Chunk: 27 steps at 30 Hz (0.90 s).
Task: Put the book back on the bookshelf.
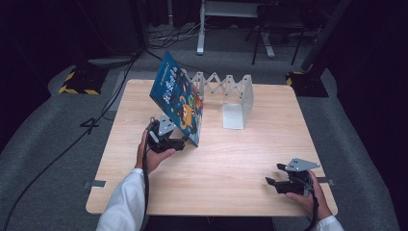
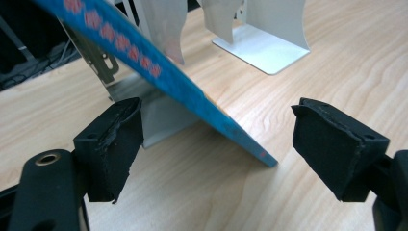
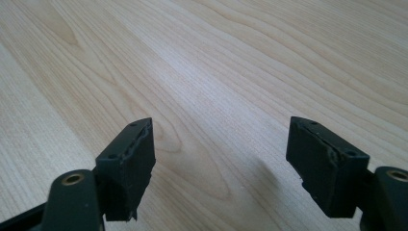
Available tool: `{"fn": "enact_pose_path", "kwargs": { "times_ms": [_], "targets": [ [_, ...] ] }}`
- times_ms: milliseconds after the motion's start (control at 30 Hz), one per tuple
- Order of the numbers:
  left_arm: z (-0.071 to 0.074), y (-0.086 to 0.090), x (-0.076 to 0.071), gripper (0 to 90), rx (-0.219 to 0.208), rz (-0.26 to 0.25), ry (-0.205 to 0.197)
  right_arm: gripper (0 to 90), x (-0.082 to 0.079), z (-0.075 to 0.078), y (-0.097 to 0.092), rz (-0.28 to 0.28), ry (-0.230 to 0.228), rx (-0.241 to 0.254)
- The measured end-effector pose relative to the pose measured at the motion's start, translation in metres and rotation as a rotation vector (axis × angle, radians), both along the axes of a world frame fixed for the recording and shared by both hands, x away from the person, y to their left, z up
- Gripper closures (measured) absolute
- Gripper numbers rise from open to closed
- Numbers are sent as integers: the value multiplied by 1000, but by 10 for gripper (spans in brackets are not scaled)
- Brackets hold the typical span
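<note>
On the left of the table (image 1: 240, 159), the left gripper (image 1: 179, 143) sits with its jaws spread wide just beside the lower corner of a blue book (image 1: 178, 96), not gripping it. The book stands tilted, leaning against a white extendable bookend (image 1: 235, 96) behind. Near the right front edge, the right gripper (image 1: 275, 177) rests with jaws open, empty.

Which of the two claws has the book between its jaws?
The left claw: the tilted blue picture book has its lower corner between that claw's open jaws, untouched by either. The right claw hangs open over bare light wooden table.
</note>
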State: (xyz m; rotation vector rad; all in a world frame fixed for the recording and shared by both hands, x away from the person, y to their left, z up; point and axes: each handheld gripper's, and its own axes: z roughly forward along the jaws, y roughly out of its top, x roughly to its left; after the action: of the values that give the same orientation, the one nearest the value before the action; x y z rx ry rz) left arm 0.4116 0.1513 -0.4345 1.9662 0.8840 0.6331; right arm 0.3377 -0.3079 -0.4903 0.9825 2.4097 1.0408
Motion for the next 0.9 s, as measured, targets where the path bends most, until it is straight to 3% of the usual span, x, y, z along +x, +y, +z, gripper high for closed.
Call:
{"fn": "enact_pose_path", "kwargs": {
  "times_ms": [167,300,333,367,400,433,500,633,767,900],
  "targets": [
    [-1,3,-10,182,40,-32,7,237,-1,3,-1,-10,-4,-14],
    [-2,8,-21,176,86,-67,45,233,-3,7,0,-23,-25,-23],
    [-5,9,-28,176,128,-77,55,230,-4,8,0,-24,-30,-23],
    [-5,9,-28,176,128,-77,55,230,-4,8,0,-24,-30,-23],
    [-9,10,-35,174,170,-84,60,230,-4,10,1,-31,-33,-24],
    [-9,10,-35,174,170,-84,60,230,-4,10,1,-31,-33,-24],
    [-14,13,-43,174,215,-87,67,230,-8,9,0,-32,-33,-39],
    [-19,16,-51,175,249,-87,73,230,-12,9,-2,-40,-46,-56],
    [-22,19,-62,176,290,-86,55,231,-15,9,-7,-50,-55,-63],
    [-24,24,-71,176,306,-79,48,231,-18,8,-14,-66,-64,-63]
  ]
}}
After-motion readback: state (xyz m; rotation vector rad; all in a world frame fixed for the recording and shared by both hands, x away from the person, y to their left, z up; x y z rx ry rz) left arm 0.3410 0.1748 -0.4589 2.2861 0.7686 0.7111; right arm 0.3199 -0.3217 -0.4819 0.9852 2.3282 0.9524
